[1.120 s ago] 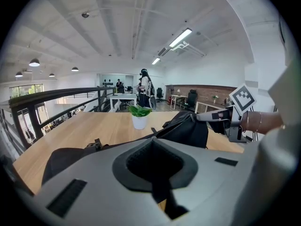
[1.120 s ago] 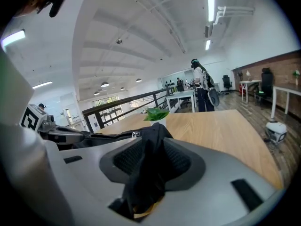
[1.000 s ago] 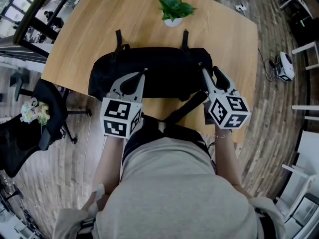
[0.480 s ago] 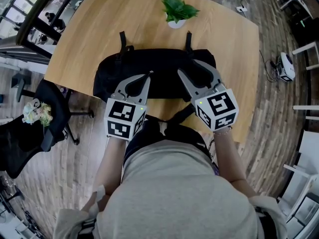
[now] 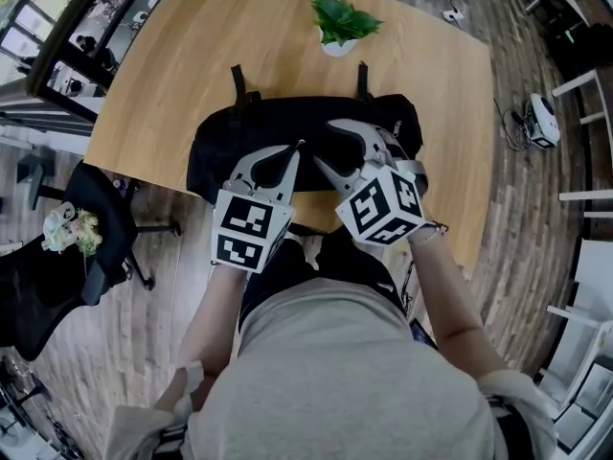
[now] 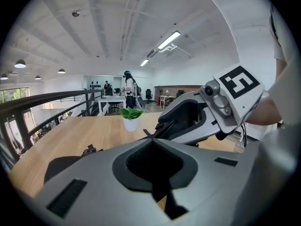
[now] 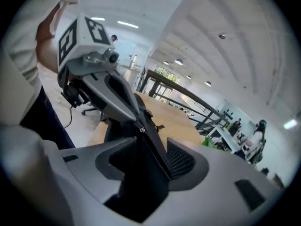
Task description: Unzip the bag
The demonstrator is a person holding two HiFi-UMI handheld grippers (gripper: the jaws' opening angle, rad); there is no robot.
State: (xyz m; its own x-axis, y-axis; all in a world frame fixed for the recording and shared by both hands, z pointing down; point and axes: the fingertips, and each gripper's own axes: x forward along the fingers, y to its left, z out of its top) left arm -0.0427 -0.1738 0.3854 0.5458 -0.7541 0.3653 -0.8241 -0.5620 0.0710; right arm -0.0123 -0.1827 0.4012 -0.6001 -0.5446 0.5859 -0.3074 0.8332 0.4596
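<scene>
Here we look down past a grey shirt (image 5: 335,372) at two hand-held grippers meeting over a black bag (image 5: 239,137), with a wooden table (image 5: 182,56) spreading under and beyond the bag. The left gripper (image 5: 300,145) comes in over the bag's near edge with its jaws pressed together. Its tips rest at the zip line (image 7: 157,154), about midway along the bag's top, and we cannot tell whether they pinch anything there. Just to the right of it on the bag, the right gripper (image 5: 324,142) lies rolled onto its side, its jaws wide apart after just opening. The zip line runs between them, but the pads do not press on it. Past the bag's far edge, two straps (image 5: 237,77) lie flat on the wood. Farther beyond the bag stands a potted plant (image 5: 337,25).
</scene>
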